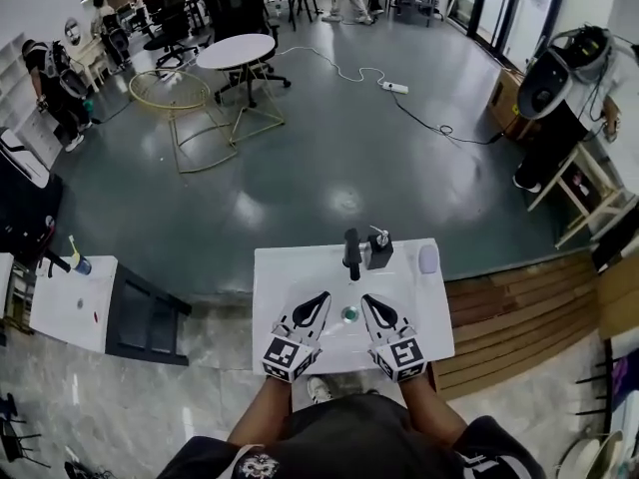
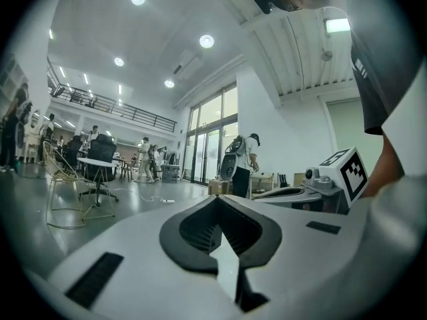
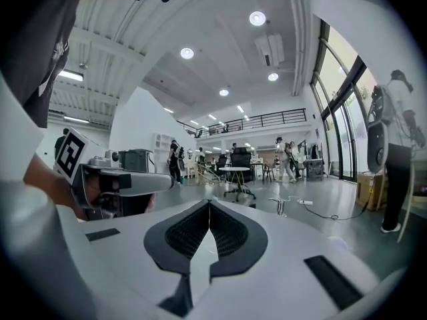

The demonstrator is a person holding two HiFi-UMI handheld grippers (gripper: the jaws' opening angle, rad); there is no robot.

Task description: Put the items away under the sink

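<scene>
A white sink top [image 1: 290, 272] stands on the grey floor [image 1: 329, 168]. A black tap [image 1: 351, 252] stands near its back edge. Just right of the tap sits a small black box [image 1: 380, 253]. Farther right of the tap lies a pale oval thing [image 1: 428, 258]. In front of the tap is a round green drain [image 1: 349, 314].

White left gripper [image 1: 319, 297], right gripper [image 1: 368, 300]; black pads [image 3: 183, 235], marker cubes [image 1: 282, 355]; dark T-shirt [image 1: 349, 449].
</scene>
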